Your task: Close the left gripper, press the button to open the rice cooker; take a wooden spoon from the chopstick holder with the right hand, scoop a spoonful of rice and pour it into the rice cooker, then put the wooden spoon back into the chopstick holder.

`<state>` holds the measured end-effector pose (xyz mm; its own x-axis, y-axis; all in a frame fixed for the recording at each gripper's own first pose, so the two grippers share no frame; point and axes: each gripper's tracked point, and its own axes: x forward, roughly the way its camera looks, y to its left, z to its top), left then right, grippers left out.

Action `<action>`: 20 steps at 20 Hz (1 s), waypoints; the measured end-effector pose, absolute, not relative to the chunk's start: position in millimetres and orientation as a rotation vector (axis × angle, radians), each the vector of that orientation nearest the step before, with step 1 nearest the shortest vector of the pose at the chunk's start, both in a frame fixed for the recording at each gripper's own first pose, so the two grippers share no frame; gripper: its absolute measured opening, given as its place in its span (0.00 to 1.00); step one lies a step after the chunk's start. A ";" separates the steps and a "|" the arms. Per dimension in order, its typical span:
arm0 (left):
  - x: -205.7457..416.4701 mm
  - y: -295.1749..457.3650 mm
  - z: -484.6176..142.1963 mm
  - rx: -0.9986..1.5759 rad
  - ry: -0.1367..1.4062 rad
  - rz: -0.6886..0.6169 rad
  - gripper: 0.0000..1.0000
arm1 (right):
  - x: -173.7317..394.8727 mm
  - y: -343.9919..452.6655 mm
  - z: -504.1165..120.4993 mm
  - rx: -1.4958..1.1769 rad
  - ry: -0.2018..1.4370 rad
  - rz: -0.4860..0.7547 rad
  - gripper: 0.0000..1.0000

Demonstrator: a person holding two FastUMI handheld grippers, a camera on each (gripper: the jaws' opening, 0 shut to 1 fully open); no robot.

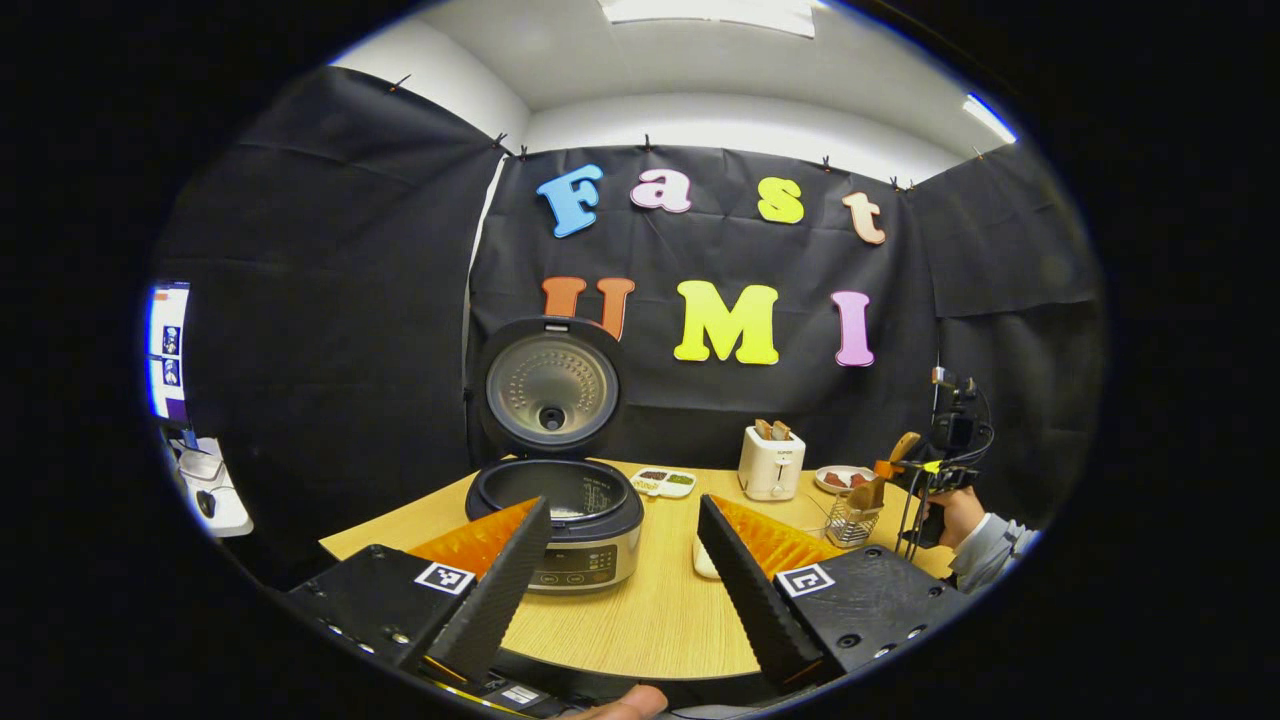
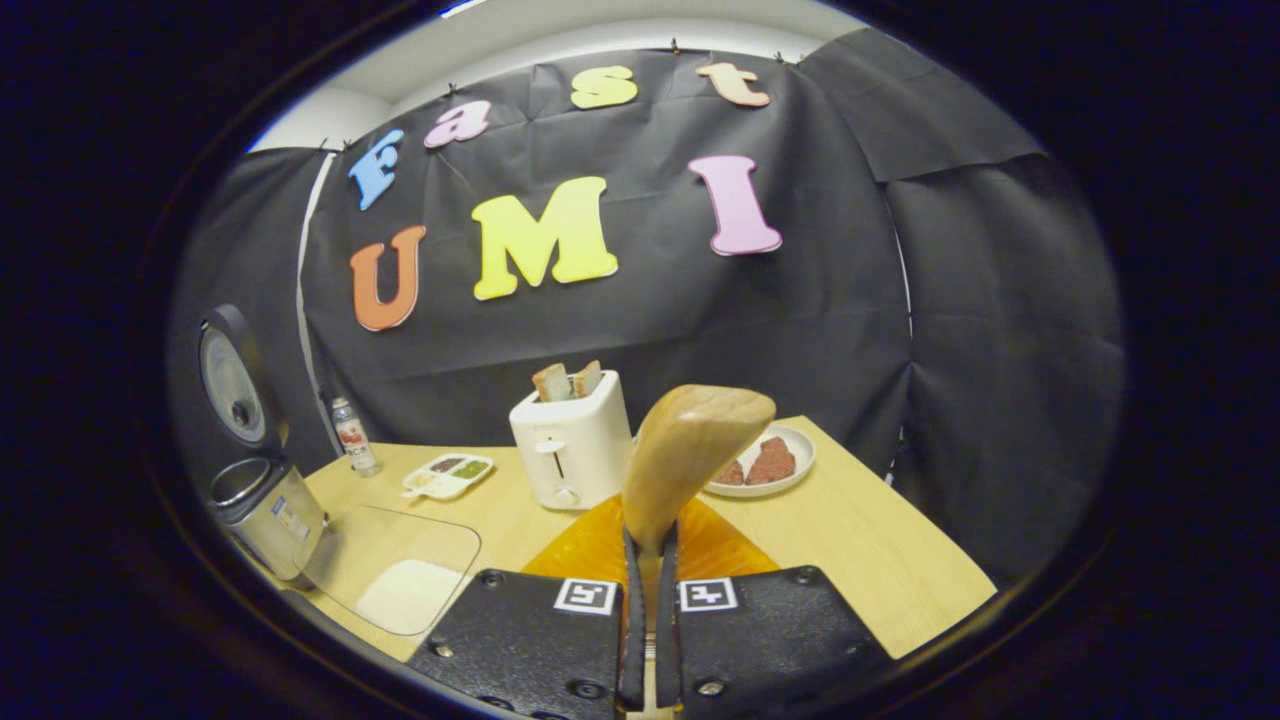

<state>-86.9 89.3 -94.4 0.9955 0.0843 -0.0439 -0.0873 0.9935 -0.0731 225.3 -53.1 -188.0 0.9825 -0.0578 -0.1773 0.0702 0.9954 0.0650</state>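
Two tools are up, and the cooker (image 1: 556,500) already stands open at the table's (image 1: 660,610) far left, lid upright. My left tool (image 1: 620,560) hangs with its fingers wide apart, holding nothing, the cooker just beyond its left finger. My right tool (image 2: 650,600) has both fingers pressed together on the spoon's (image 2: 690,450) handle; the bowl rises straight ahead of the tool, long axis upright and tipped slightly right. In the left gripper view I see that right tool (image 1: 925,470) at the far right, just above the wire holder (image 1: 853,520), so I judge the spoon is out or nearly out of it.

What the next move turns on: the rice (image 2: 410,595) lies low and to the left of the right tool, in a clear dish (image 2: 395,565) on the near part of the table, with the cooker just left of it. The right hand is the nearer one and must swing the spoon left and tip the bowl down.

Hidden: the spoon's lower handle sits buried between the fingers, the holder lies under the right tool in its own view, and whether the cooker pot holds anything I cannot tell.
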 end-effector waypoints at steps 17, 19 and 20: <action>-111.0 112.2 -89.3 -0.075 0.026 0.079 0.94 | 206.2 89.6 -134.2 0.041 0.167 0.121 0.09; -111.9 111.6 -89.5 -0.075 0.023 0.076 0.94 | 213.3 103.7 -154.8 0.031 0.198 0.134 0.09; -111.5 110.6 -90.7 -0.079 0.023 0.074 0.94 | 217.2 109.2 -167.0 0.030 0.218 0.136 0.09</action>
<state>-111.5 110.6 -90.7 0.9970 0.0730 -0.0263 -0.0749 0.9941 -0.0785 217.2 109.2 -167.0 0.9672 0.1381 -0.2133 -0.1316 0.9903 0.0442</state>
